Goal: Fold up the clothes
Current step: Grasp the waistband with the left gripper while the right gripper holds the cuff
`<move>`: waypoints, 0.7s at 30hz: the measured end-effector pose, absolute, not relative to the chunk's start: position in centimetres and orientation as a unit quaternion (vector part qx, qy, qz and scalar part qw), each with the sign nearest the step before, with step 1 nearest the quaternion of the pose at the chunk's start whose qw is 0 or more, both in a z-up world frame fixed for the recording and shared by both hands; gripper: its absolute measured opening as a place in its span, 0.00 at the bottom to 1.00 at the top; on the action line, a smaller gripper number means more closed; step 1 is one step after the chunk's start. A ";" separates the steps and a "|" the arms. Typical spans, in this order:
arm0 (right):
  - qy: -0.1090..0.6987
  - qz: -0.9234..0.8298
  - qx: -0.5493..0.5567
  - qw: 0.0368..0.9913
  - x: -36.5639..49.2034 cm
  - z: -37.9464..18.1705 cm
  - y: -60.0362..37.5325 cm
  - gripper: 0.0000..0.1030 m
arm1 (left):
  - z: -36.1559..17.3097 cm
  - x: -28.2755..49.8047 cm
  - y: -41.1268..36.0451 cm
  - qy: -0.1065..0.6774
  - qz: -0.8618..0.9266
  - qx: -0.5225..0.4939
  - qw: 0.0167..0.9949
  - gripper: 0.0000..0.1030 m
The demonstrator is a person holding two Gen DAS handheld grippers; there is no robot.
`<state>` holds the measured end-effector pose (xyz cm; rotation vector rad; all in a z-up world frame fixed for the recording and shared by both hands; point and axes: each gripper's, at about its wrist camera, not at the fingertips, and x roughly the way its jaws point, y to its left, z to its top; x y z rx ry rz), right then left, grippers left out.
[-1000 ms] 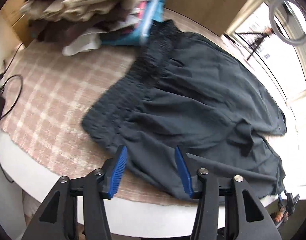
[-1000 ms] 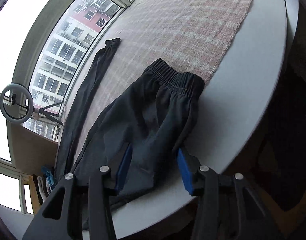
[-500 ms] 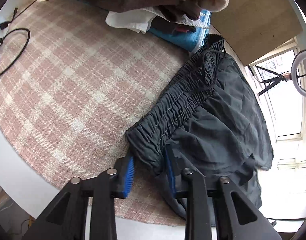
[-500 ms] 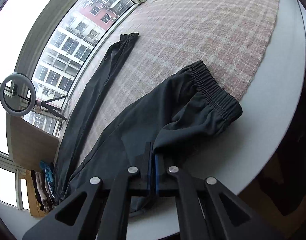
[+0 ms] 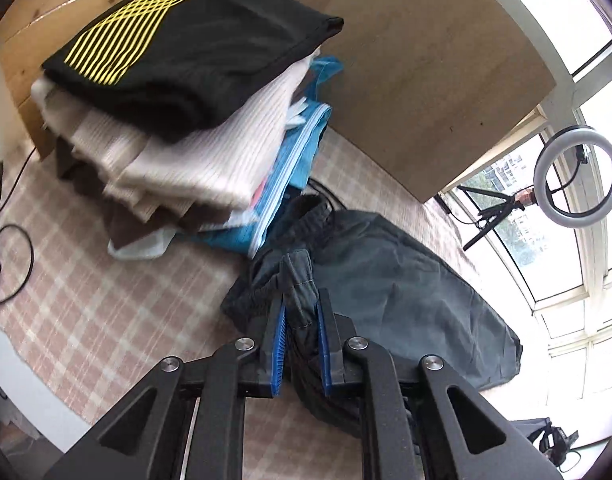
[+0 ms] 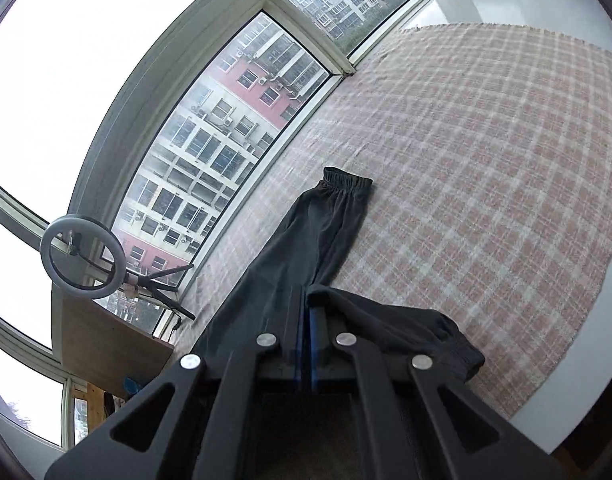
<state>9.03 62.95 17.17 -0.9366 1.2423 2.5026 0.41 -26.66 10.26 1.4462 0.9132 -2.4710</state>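
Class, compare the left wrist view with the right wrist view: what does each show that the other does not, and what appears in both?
Only the left wrist view shows the stack of folded clothes, the cable and the left gripper shut on the bunched waist end of the dark trousers. Only the right wrist view shows the apartment building, the cuffed trouser leg lying flat and the right gripper clamping fabric. Both show the trousers, the plaid cloth and the ring light.

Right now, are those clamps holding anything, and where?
Both hold the dark trousers: the left hand-held gripper pinches the waistband, the right hand-held gripper a leg's edge.
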 end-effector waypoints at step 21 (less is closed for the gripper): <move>0.327 0.789 -0.518 0.048 -19.3 4.5 66.4 0.21 | 7.5 -15.0 -20.7 0.045 -0.818 0.536 0.201 0.50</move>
